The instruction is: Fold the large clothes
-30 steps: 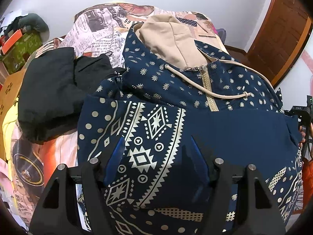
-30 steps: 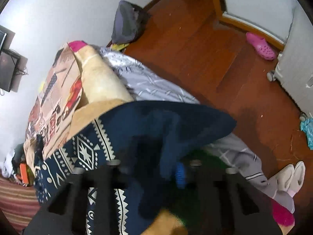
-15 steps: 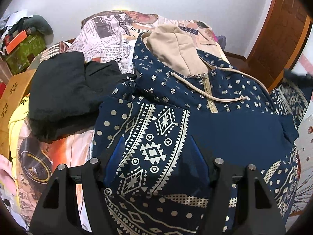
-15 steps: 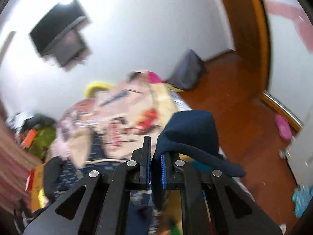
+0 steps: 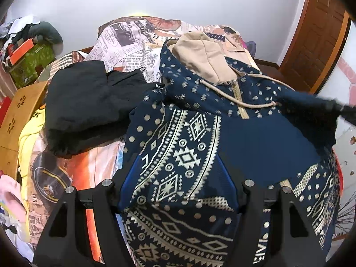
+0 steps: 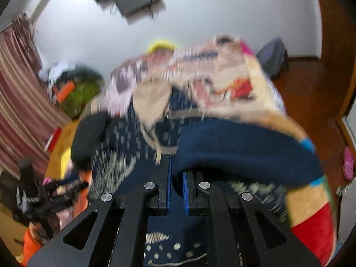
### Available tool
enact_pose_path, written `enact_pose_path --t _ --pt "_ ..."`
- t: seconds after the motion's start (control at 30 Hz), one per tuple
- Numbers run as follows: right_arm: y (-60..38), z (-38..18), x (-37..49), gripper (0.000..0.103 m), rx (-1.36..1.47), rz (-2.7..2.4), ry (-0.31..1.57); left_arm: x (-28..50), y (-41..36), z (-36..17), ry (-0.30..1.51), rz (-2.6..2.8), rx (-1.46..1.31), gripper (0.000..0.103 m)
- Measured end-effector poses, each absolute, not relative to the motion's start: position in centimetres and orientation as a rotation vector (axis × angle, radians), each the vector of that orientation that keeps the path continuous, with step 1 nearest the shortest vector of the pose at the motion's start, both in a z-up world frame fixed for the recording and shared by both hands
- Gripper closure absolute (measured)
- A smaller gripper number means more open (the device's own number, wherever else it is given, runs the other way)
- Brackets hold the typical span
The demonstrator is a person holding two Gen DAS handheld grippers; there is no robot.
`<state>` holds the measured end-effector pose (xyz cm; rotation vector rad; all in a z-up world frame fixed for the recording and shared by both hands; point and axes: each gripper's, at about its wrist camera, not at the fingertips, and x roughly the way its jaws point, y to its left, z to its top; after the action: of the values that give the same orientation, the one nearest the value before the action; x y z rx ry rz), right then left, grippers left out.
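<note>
A navy hoodie with cream tribal patterns and a beige hood lies on the bed. My left gripper is open, its blue fingers spread wide over the folded patterned sleeve. My right gripper is shut on the hoodie's other navy sleeve and holds it above the hoodie's body. In the left wrist view that sleeve comes in blurred from the right. The right wrist view is motion-blurred.
A black garment lies left of the hoodie on the newspaper-print bedspread. A yellow garment and a wooden board are at the left. A wooden door stands at the right. A pink shoe lies on the floor.
My right gripper has swung the navy sleeve from beside the bed up and inward over the hoodie. My left gripper has drawn back slightly and stays open over the folded sleeve.
</note>
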<state>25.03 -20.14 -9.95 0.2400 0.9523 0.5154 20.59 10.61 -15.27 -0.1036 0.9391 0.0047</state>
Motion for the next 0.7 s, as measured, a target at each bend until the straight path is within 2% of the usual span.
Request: enact_pose_path --t 0.2,0.3,0.4,0.47,0.57,0.7 --pt "-18.3 -12.9 23.9 0.095 0.163 0.515 1.107 19.8 10.7 -16.5 0.971 -0.005 -0.116 0.037" --pt "-18.1 -12.2 23.1 0.088 0.117 0.524 1.113 19.8 10.4 -16.9 0.982 -0.008 -0.110 0.037" --pt "-18.6 -10.8 22.3 0.076 0.107 0.547 1.077 19.9 10.1 -17.0 0.982 -0.011 -0.108 0.037" --pt "-19.3 -9.4 21.8 0.059 0.111 0.553 1.020 20.1 9.9 -16.9 0.980 -0.016 -0.109 0.037" --pt "-20.4 -7.4 21.3 0.046 0.128 0.529 0.914 20.3 9.5 -16.8 0.975 -0.021 -0.108 0.037" --pt "-22.8 -5.9 21.7 0.041 0.190 0.443 0.837 20.6 8.9 -16.7 0.973 -0.025 -0.100 0.037"
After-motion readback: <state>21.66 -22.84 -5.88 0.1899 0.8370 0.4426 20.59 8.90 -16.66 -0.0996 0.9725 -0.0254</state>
